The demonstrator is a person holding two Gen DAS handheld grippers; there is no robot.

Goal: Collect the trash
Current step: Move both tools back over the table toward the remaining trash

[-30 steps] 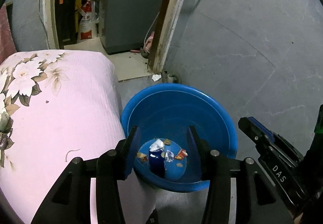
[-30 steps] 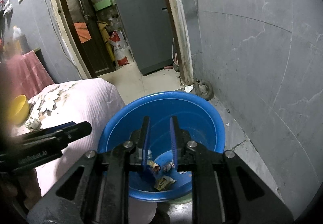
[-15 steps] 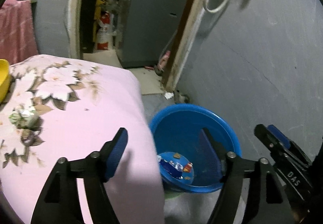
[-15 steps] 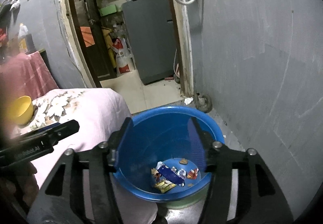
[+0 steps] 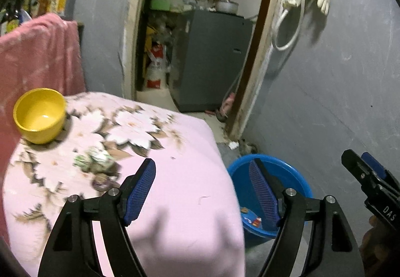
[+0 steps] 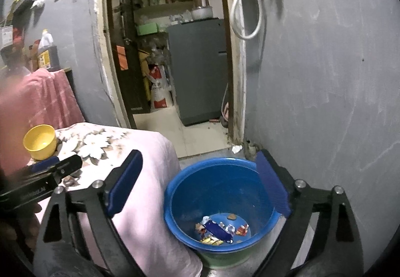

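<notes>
Right wrist view: I hold the right gripper [image 6: 197,185] spread wide and empty above the blue tub [image 6: 175,202]; its jaws have just been opening, nothing between them. Wrappers [image 6: 216,229] lie at the tub's bottom. Left of the tub, on the pink cloth [image 5: 187,152], crumpled scraps [image 5: 96,160] wait near a yellow bowl [image 5: 40,114]. My left gripper [image 5: 202,188], also parted and empty, hangs over the cloth's edge. Best next, I judge: come down straight over the scraps and close without pinching the cloth.
</notes>
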